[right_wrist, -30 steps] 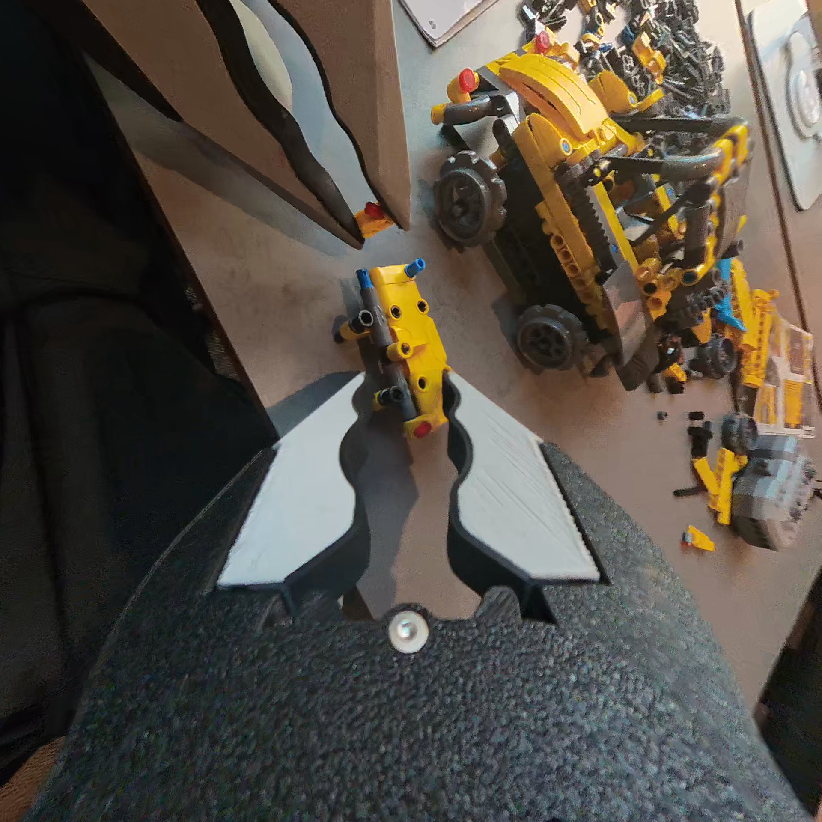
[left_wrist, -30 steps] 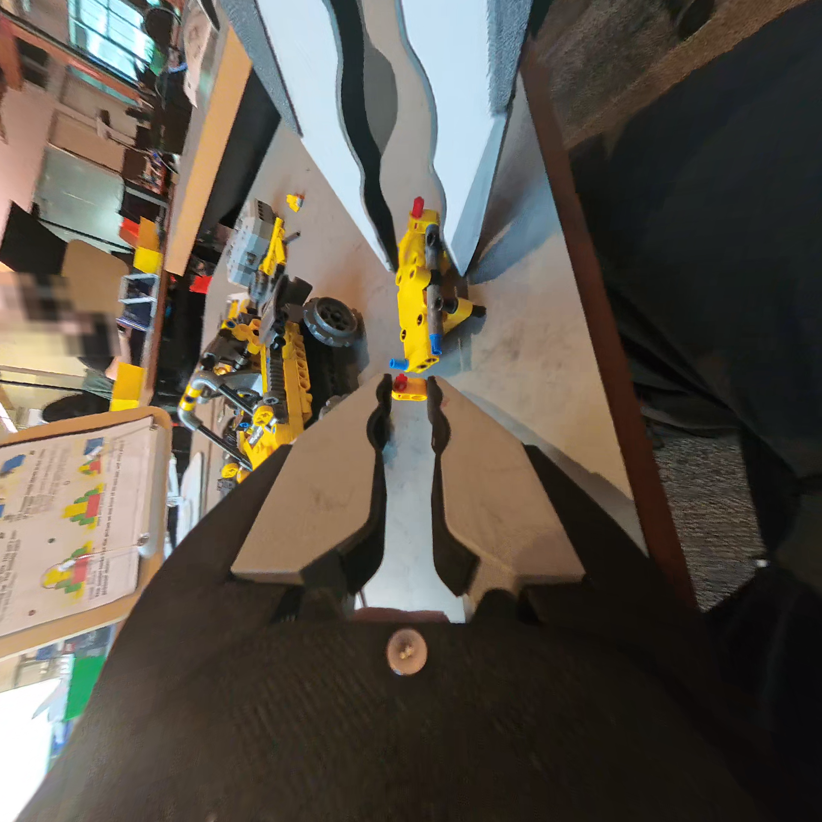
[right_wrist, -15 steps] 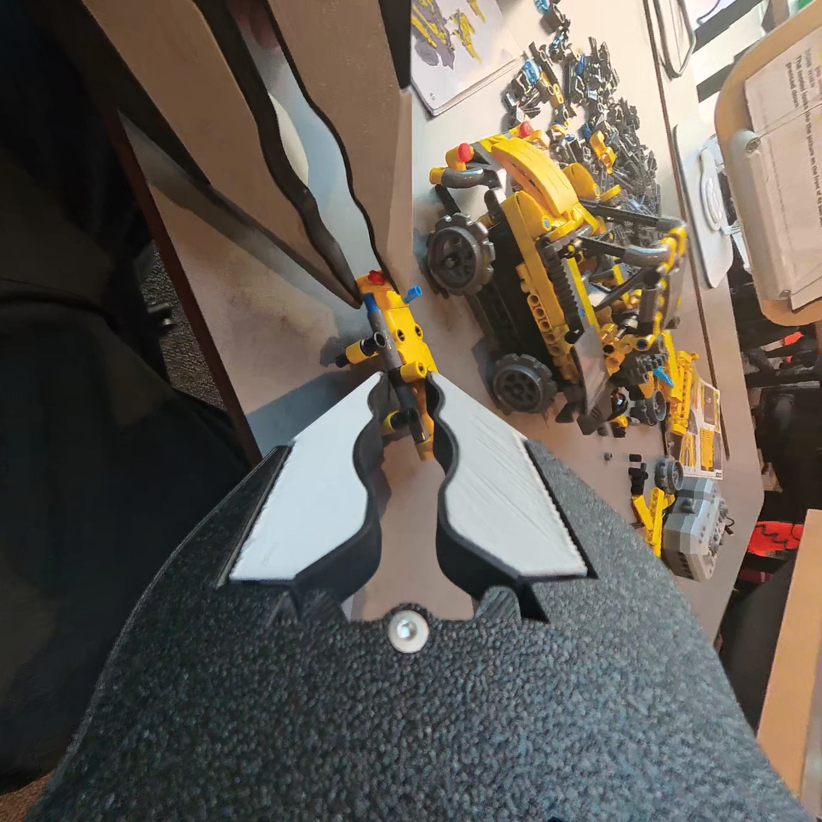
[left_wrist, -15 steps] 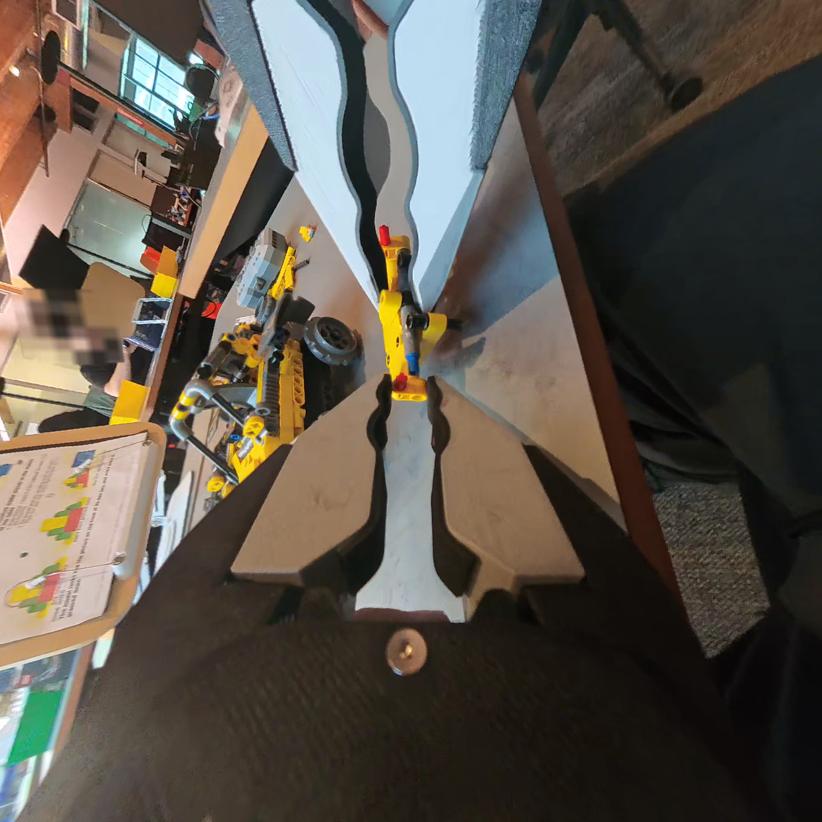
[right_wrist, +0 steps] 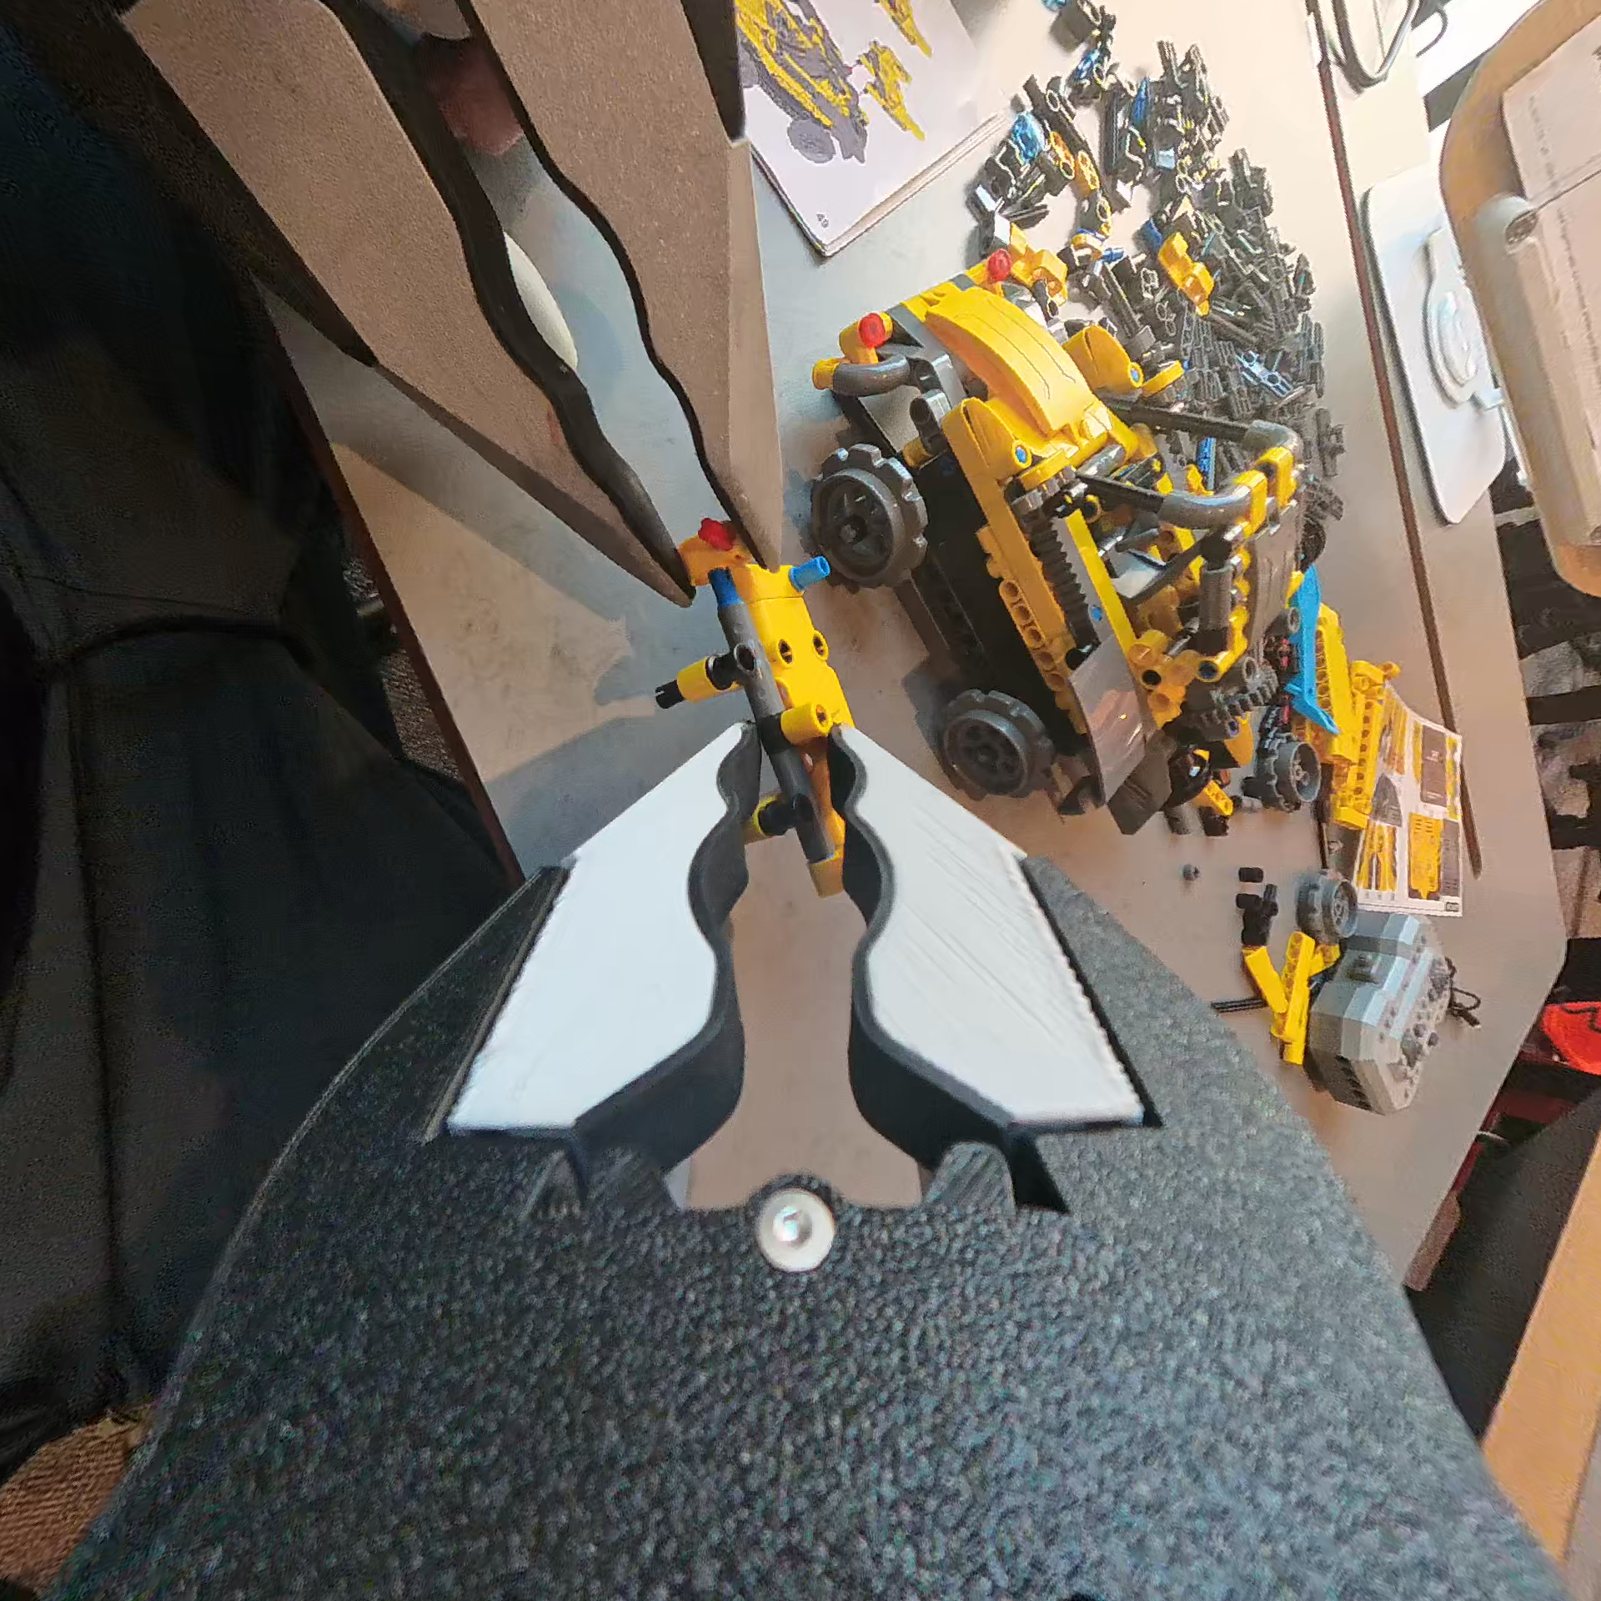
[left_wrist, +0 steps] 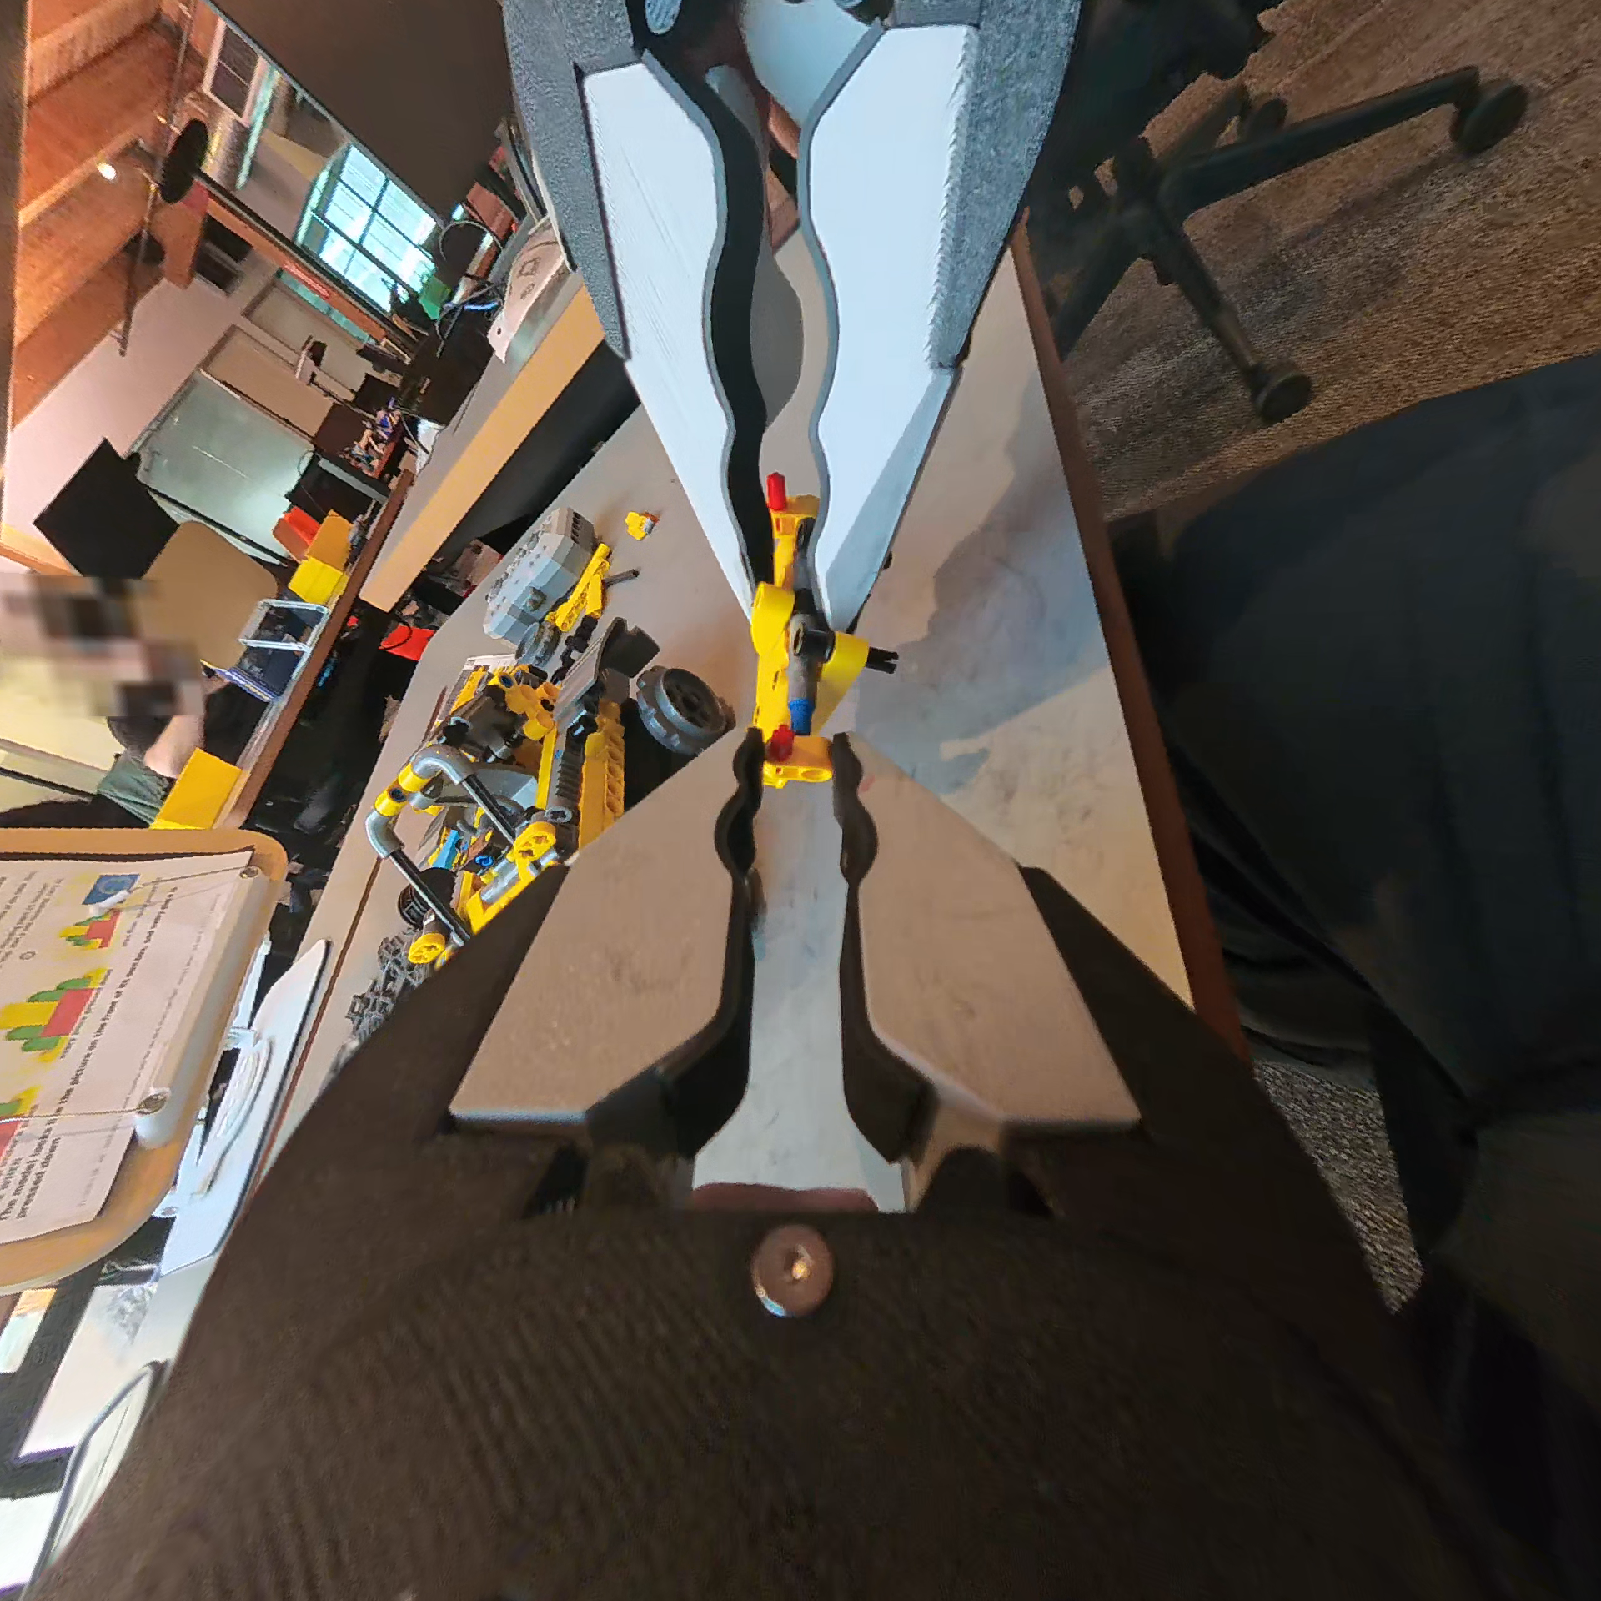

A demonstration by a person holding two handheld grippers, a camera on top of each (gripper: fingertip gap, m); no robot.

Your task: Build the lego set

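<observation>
Right wrist view: my right tool [right_wrist: 793,780] and left tool [right_wrist: 723,554] are each gripping one end of the yellow brick assembly [right_wrist: 784,667]; uneven pulling risks snapping pins loose.

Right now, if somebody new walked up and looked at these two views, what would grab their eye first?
Probably the small yellow brick assembly held between both grippers above the table edge: the right gripper clamps its near end, and the left gripper pinches a small yellow piece at its far end. Next, the big yellow and black brick vehicle beside it, with a heap of loose parts beyond.
</observation>
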